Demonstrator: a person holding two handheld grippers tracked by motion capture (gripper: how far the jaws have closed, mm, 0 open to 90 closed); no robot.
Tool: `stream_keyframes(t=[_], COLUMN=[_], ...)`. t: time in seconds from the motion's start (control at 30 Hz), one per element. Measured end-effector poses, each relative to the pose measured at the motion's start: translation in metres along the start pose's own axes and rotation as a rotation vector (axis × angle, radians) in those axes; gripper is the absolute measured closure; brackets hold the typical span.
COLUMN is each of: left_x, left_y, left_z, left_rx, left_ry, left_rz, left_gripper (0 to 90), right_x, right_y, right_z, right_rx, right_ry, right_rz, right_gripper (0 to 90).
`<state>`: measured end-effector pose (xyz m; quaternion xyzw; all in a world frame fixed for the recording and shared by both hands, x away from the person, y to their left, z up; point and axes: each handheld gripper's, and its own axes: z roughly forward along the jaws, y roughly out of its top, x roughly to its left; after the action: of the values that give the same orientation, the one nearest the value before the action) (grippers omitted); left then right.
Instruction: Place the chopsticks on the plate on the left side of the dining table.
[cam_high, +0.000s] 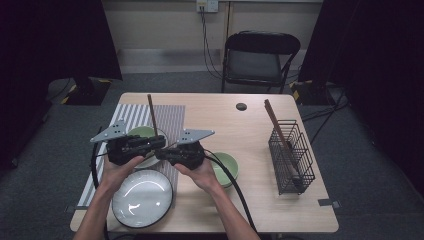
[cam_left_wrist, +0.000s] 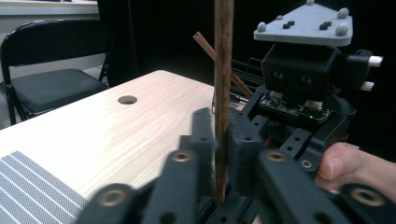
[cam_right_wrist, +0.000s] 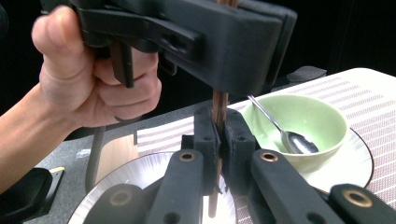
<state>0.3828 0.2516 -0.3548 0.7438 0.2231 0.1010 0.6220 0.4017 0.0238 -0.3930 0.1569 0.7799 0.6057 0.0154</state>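
Note:
A brown chopstick (cam_high: 152, 114) stands upright over the striped placemat (cam_high: 172, 117), with both grippers meeting at its lower part. In the left gripper view the chopstick (cam_left_wrist: 223, 56) rises between the jaws of my left gripper (cam_left_wrist: 223, 128), whose pads lie close against it on both sides. Just below that grip, my right gripper (cam_right_wrist: 222, 128) is shut on the same chopstick (cam_right_wrist: 218, 105), whose lower tip hangs over a white plate (cam_right_wrist: 140, 172). In the high view the left gripper (cam_high: 160, 143) and right gripper (cam_high: 159, 153) point at each other.
A green bowl (cam_right_wrist: 308, 116) holding a metal spoon (cam_right_wrist: 280, 130) sits on a dark-rimmed plate (cam_right_wrist: 350, 163) on the mat. Another green bowl (cam_high: 229, 165) lies right of my hands. At the right stands a wire basket (cam_high: 291, 157) with another chopstick (cam_high: 276, 122). A chair (cam_high: 260, 55) stands beyond the table.

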Motion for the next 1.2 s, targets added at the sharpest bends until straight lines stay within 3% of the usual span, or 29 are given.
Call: stream_keyframes(t=[0.13, 0.2, 0.27, 0.4, 0.53, 0.7, 0.93, 1.0, 1.2], left_x=[0.0008, 0.0000, -0.0004, -0.0014, -0.0002, 0.0004, 0.0013, 0.0037, 0.0064], left_y=[-0.0001, 0.0001, 0.0007, 0.0005, -0.0003, 0.0005, 0.0021, 0.0012, -0.0004], left_z=[-0.0017, -0.0009, -0.0007, 0.0000, -0.0013, -0.0032, -0.0058, -0.0071, -0.0084], left_rx=[-0.002, 0.000, -0.004, -0.008, 0.002, -0.027, -0.031, -0.040, -0.038], left_ry=[-0.004, -0.005, -0.011, -0.026, -0.014, -0.027, -0.017, -0.015, -0.009], left_rz=[-0.004, 0.000, -0.002, 0.003, 0.005, -0.003, 0.003, -0.014, -0.019], left_gripper=[76.1, 80.3, 85.2, 85.3, 85.3, 84.5, 79.0, 75.8, 67.1], right_x=[0.0006, 0.0007, -0.0005, -0.0012, -0.0012, 0.0015, 0.0046, 0.0045, 0.0040], right_y=[-0.0024, -0.0030, -0.0029, -0.0022, -0.0042, -0.0020, 0.0023, 0.0025, 0.0027], right_z=[-0.0019, -0.0014, -0.0005, 0.0009, 0.0033, -0.0001, -0.0059, -0.0065, -0.0047], right_rx=[0.012, 0.016, 0.000, -0.022, -0.009, -0.007, 0.002, -0.001, 0.009], right_ry=[0.002, -0.001, 0.000, 0.004, 0.009, -0.005, -0.020, -0.034, -0.017], right_rz=[-0.005, -0.004, 0.005, 0.008, 0.008, -0.003, -0.019, -0.008, -0.004], right_gripper=[86.2, 86.1, 84.5, 80.0, 85.7, 86.3, 86.4, 86.5, 86.5])
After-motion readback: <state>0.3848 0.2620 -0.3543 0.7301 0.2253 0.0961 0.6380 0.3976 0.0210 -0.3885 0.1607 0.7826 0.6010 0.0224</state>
